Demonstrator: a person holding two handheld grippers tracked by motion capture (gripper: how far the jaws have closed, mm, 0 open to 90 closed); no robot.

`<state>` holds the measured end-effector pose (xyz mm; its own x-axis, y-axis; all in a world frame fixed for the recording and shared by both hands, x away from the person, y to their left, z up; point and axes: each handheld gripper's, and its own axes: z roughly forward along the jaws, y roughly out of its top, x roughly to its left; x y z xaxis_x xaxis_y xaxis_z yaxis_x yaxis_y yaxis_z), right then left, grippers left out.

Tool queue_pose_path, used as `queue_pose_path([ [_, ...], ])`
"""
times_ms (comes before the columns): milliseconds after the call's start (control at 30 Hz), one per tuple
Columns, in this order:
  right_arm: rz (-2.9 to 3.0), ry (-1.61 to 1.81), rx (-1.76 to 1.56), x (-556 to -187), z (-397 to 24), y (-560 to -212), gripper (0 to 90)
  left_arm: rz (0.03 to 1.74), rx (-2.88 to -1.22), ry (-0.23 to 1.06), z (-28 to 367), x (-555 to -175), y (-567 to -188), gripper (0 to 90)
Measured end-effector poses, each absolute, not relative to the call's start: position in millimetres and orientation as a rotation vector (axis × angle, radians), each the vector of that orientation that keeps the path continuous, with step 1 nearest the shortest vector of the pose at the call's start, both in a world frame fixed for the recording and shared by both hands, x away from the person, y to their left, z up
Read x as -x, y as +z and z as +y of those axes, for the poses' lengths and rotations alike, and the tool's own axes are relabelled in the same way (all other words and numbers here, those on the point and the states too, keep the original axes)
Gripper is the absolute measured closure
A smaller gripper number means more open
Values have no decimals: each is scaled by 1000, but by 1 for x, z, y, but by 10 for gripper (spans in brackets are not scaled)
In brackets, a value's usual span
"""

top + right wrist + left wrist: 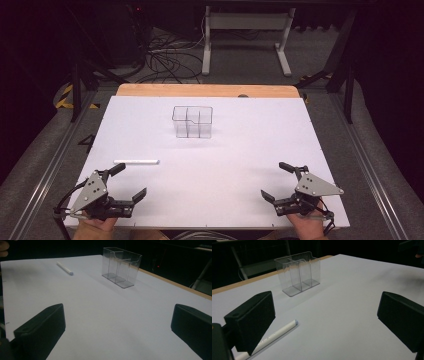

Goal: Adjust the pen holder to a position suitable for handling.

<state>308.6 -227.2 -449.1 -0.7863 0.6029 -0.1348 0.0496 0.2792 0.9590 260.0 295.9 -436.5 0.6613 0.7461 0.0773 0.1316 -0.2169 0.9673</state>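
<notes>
A person's two hands each hold a black two-jaw gripper low over a white table (215, 175). The left gripper (129, 181) has its jaws spread wide with nothing between them. A white marker (136, 162) lies flat on the table just ahead of it, close to its outer jaw and not touched. The right gripper (275, 181) also has its jaws spread wide and holds nothing; the marker lies well away from it, across the table. A clear plastic holder (192, 121) with compartments stands upright farther ahead, between the two grippers and well beyond both.
</notes>
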Motion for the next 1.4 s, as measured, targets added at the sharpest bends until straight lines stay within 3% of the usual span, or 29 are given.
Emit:
queue_pose_path([
  [367, 2089, 1529, -583, -310, -226, -449, 12, 711, -1733, 688, 295, -259, -436, 22],
  [767, 2100, 1527, -597, -309, -226, -450, 28, 697, -1736, 650, 294, -262, -432, 55],
  [1000, 2105, 1524, -602, -310, -227, -451, 29, 660, -1764, 584, 291, -271, -422, 128],
  [1400, 2122, 1524, -617, -311, -228, -455, 30, 627, -1796, 532, 282, -294, -405, 134],
])
